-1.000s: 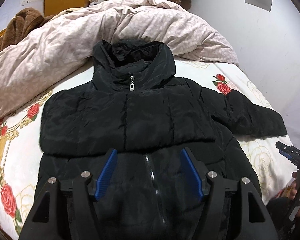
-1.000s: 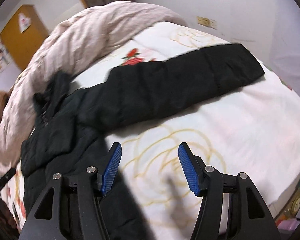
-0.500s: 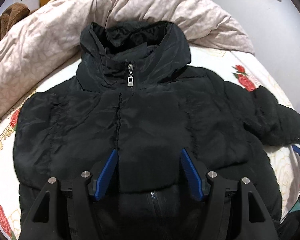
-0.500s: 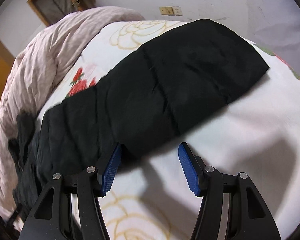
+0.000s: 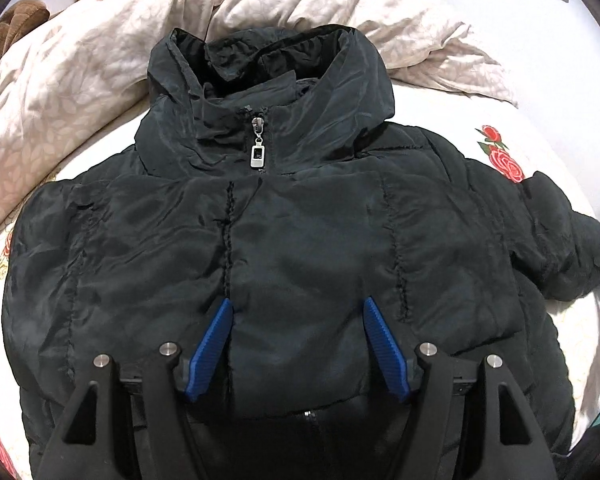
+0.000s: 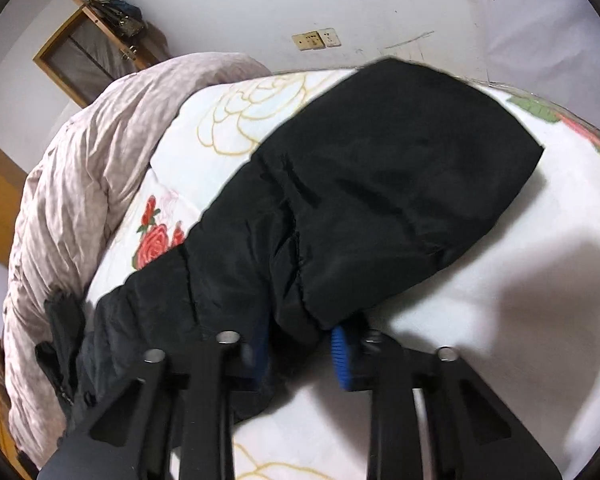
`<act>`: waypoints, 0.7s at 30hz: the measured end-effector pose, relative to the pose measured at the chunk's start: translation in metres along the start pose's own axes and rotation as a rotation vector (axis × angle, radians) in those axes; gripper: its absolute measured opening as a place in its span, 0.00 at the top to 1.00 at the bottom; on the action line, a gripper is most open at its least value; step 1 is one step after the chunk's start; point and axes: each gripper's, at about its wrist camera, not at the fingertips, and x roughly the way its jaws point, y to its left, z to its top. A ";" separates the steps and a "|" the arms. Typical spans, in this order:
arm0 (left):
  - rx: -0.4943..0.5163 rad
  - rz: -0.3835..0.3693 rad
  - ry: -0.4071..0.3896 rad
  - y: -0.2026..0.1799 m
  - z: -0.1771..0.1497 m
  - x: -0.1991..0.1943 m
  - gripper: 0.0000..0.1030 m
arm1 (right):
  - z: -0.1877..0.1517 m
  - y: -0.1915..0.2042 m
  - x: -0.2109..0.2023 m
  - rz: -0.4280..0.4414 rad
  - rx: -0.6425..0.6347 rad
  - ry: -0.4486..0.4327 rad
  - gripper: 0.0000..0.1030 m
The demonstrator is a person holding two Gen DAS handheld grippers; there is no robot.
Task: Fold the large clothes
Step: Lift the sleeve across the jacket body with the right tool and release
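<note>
From the left wrist, your left gripper point(image 5: 296, 350) hangs with its jaws spread over the chest of a black hooded puffer jacket point(image 5: 300, 240), which lies face up and zipped on the bed point(image 5: 472, 120), nothing pinched between the blue pads point(image 5: 210, 354). The hood point(image 5: 268, 64) lies straight ahead of the gripper, against a bunched pink quilt point(image 5: 80, 64), and the silver zipper pull point(image 5: 257, 154) sits just short of it. One sleeve is already laid across the front, its edge just below the pads, which likely explains why this hand waits above the body, ready to steady the fold. The other sleeve point(image 5: 560, 240) stretches away to the gripper's right.

From the right wrist, your right gripper point(image 6: 300, 340) is closing on that outstretched sleeve point(image 6: 360, 200), low on its near edge, with fabric bunched between the jaws. Whether the pads already press it, motion blur hides. The cuff point(image 6: 480, 128) lies ahead and to the right on the rose-printed sheet point(image 6: 500, 320). Taking the sleeve here looks meant to swing it inward over the chest, mirroring the first.
</note>
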 end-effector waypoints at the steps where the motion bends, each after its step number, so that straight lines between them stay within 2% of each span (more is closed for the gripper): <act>1: -0.005 -0.005 0.000 0.001 -0.001 -0.004 0.32 | 0.001 0.005 -0.007 0.002 -0.018 -0.008 0.82; 8: -0.030 -0.019 -0.044 0.012 -0.003 -0.037 0.32 | 0.002 0.058 -0.066 0.069 -0.131 -0.083 0.86; 15: -0.088 -0.020 -0.090 0.037 -0.011 -0.071 0.32 | -0.018 0.156 -0.137 0.220 -0.342 -0.160 0.87; 21: -0.131 -0.006 -0.132 0.063 -0.017 -0.098 0.32 | -0.053 0.239 -0.157 0.341 -0.494 -0.138 0.87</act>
